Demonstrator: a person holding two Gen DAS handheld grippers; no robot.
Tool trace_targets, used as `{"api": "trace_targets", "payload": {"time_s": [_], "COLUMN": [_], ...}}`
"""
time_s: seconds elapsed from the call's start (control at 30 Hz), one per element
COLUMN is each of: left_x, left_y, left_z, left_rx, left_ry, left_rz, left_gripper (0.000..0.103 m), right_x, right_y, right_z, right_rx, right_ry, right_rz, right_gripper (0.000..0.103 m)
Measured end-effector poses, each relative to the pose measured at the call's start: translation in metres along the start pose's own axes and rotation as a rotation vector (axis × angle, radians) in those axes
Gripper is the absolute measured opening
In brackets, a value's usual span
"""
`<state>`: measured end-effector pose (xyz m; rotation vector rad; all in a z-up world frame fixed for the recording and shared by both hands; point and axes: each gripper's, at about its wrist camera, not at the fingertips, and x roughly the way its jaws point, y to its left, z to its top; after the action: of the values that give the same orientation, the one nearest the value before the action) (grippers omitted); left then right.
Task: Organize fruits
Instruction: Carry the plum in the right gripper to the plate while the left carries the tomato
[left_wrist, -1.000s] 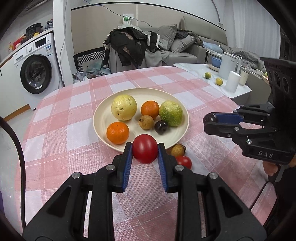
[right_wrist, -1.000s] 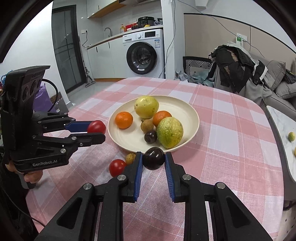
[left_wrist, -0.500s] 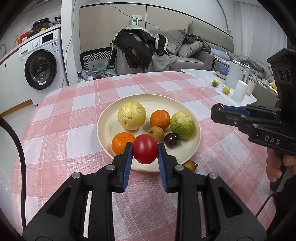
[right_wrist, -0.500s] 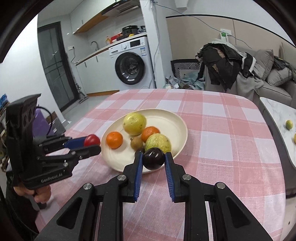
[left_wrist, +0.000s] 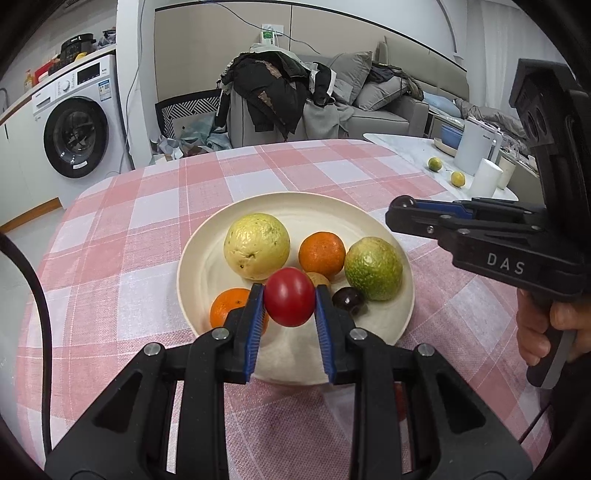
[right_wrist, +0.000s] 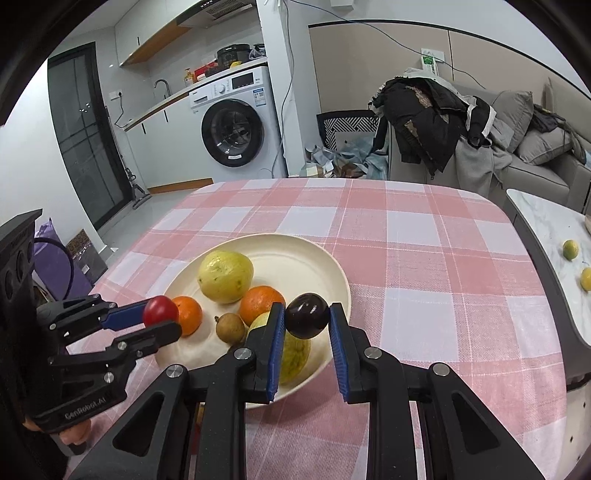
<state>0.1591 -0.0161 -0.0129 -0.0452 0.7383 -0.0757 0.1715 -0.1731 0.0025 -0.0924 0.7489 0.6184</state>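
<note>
Plate (left_wrist: 207, 258), cream, at mid-table on the checked cloth, holds six fruits, with bare floor only along its near edge and far half. Left gripper (left_wrist: 290, 302), fingers clamped on a red tomato (left_wrist: 290, 302), hangs over that near edge, directly above open plate. Right gripper (right_wrist: 307, 320), pinching a dark plum (right_wrist: 307, 320), sits over the right rim, green fruit (right_wrist: 293, 354) beneath.

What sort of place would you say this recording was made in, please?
Most likely a small home with an open kitchen and living area: a washing machine under a counter with a sink tap, a grey sofa piled with clothes, and a table in a pink checked tablecloth.
</note>
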Motion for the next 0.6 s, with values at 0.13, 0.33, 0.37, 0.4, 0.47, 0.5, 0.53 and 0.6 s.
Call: {"api": "trace_targets", "payload": {"time_s": [0.13,0.33,0.37,0.4,0.47,0.5,0.53,0.6], "left_x": [0.006,0.014,0.016,0.017,0.018,0.018,0.019,0.02], "left_y": [-0.001,-0.001,-0.001,-0.001,-0.001,-0.001,-0.001,-0.001], "left_z": [0.001,0.0,0.0,-0.001,-0.002,-0.002,-0.002,-0.003], "left_rx": [-0.005,-0.002,-0.005,-0.005,-0.003,-0.003,-0.004,-0.006], "left_ry": [-0.004,0.004,0.008,0.01,0.01,0.01,0.012,0.013], "left_rz": [-0.003,0.001,0.001,0.002,0.005,0.007,0.008,0.008], "left_gripper": [0.024,0.024,0.024,0.024,0.024,0.024,0.024,0.024], "right_x": [0.009,0.022,0.023,0.024,0.025,0.026,0.026,0.028], "right_y": [-0.002,-0.009,-0.01,-0.011,-0.012,-0.012,-0.013,-0.013], "right_z": [0.005,0.003,0.003,0.002,0.001,0.001,0.001,0.0], "right_rx": [0.003,0.023,0.023,0.025,0.029,0.031,0.034,0.04], "right_ry": [0.009,0.024,0.025,0.028,0.026,0.022,0.021,0.024], "right_rz": [-0.01,-0.027,-0.028,-0.025,-0.017,-0.016,-0.016,-0.01], "right_gripper": [0.025,0.025,0.025,0.025,0.025,0.025,0.025,0.025]}}
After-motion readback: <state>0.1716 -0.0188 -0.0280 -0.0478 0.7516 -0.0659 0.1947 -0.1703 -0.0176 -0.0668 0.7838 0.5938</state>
